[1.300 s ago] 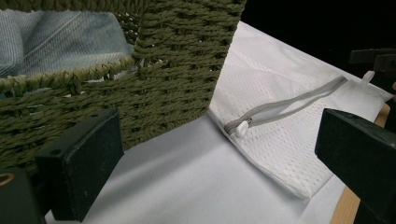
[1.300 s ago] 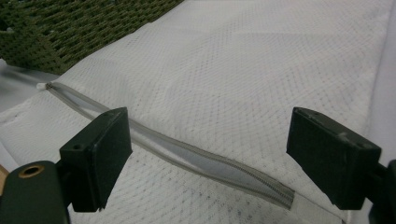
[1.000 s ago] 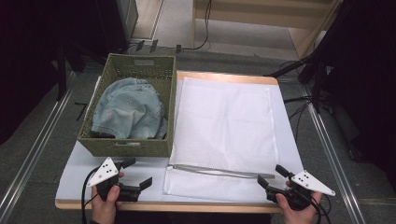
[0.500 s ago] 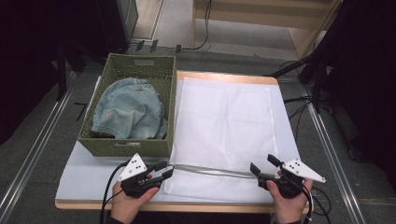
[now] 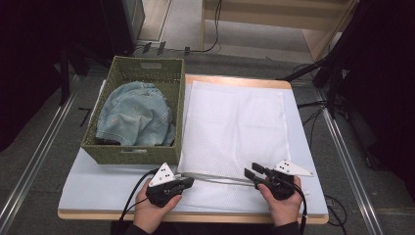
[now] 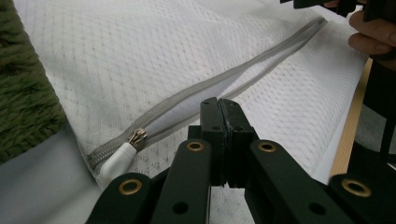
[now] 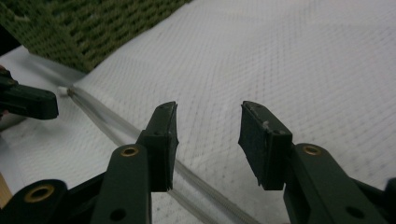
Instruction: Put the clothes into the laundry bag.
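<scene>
One white mesh bag lay flat, right of one green basket; grey zipper along its near edge. Left gripper pressed together, apparently empty; right gripper stood wide.

I see a white mesh laundry bag of dimpled, matt cloth, with a grey woven zipper and a metal slider. The basket is rough green wicker holding faded denim. My left gripper looks matt black plastic with brass rivets.
</scene>
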Available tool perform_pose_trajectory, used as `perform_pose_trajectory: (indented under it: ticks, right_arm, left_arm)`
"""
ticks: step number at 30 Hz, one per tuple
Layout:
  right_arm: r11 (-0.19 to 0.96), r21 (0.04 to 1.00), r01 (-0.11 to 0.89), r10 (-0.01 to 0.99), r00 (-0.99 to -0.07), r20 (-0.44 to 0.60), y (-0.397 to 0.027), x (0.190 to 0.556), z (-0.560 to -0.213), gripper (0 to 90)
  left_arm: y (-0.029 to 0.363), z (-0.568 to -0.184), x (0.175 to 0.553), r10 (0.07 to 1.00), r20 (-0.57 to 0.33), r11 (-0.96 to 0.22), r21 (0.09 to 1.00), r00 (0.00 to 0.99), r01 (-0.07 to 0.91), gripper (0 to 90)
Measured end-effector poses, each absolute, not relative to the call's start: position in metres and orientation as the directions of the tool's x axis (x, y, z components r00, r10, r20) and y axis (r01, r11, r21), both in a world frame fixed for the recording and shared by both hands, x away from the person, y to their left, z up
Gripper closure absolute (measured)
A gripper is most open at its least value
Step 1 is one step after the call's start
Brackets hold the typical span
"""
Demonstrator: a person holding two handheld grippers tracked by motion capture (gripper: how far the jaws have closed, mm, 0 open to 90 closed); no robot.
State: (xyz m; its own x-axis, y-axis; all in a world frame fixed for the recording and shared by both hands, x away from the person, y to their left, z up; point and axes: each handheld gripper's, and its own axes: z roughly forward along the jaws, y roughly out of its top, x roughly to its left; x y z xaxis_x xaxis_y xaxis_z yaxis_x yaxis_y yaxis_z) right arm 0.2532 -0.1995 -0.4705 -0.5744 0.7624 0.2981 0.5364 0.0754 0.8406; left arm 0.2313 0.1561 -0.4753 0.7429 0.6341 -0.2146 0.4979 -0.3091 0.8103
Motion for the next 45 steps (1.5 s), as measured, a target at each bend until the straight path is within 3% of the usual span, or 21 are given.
perform_pose_trajectory:
  ticks: [5, 10, 15, 22, 24, 30, 38, 45]
  right_arm:
    - [0.210, 0.815, 0.540, 0.799, -0.575, 0.175, -0.185, 0.251, -0.477, 53.7]
    - [0.275, 0.787, 0.553, 0.788, -0.599, 0.146, -0.177, 0.252, -0.484, 42.4]
    - [0.306, 0.778, 0.548, 0.773, -0.621, 0.134, -0.174, 0.252, -0.487, 39.9]
    - [0.372, 0.771, 0.517, 0.764, -0.643, 0.062, -0.167, 0.248, -0.488, 52.7]
    - [0.371, 0.771, 0.518, 0.754, -0.652, 0.075, -0.168, 0.248, -0.488, 65.8]
    - [0.337, 0.755, 0.562, 0.770, -0.626, 0.122, -0.173, 0.254, -0.485, 87.5]
    - [0.304, 0.810, 0.502, 0.772, -0.628, 0.099, -0.171, 0.264, -0.457, 89.4]
    - [0.185, 0.867, 0.463, 0.767, -0.620, 0.167, -0.175, 0.289, -0.445, 89.3]
  left_arm:
    - [0.150, -0.479, 0.232, 0.635, -0.186, -0.369, 0.779, 0.750, 0.506, 88.0]
    - [0.145, -0.481, 0.231, 0.638, -0.156, -0.413, 0.757, 0.754, 0.506, 87.6]
    - [0.146, -0.481, 0.233, 0.635, -0.176, -0.403, 0.755, 0.752, 0.517, 86.9]
    - [0.147, -0.481, 0.233, 0.631, -0.188, -0.401, 0.751, 0.753, 0.524, 85.3]
    - [0.147, -0.481, 0.234, 0.631, -0.195, -0.396, 0.751, 0.751, 0.528, 84.8]
    - [0.146, -0.481, 0.234, 0.630, -0.196, -0.396, 0.752, 0.751, 0.528, 84.7]
    - [0.146, -0.482, 0.233, 0.630, -0.189, -0.400, 0.752, 0.753, 0.524, 85.0]
    - [0.145, -0.482, 0.233, 0.630, -0.184, -0.403, 0.753, 0.754, 0.521, 85.1]
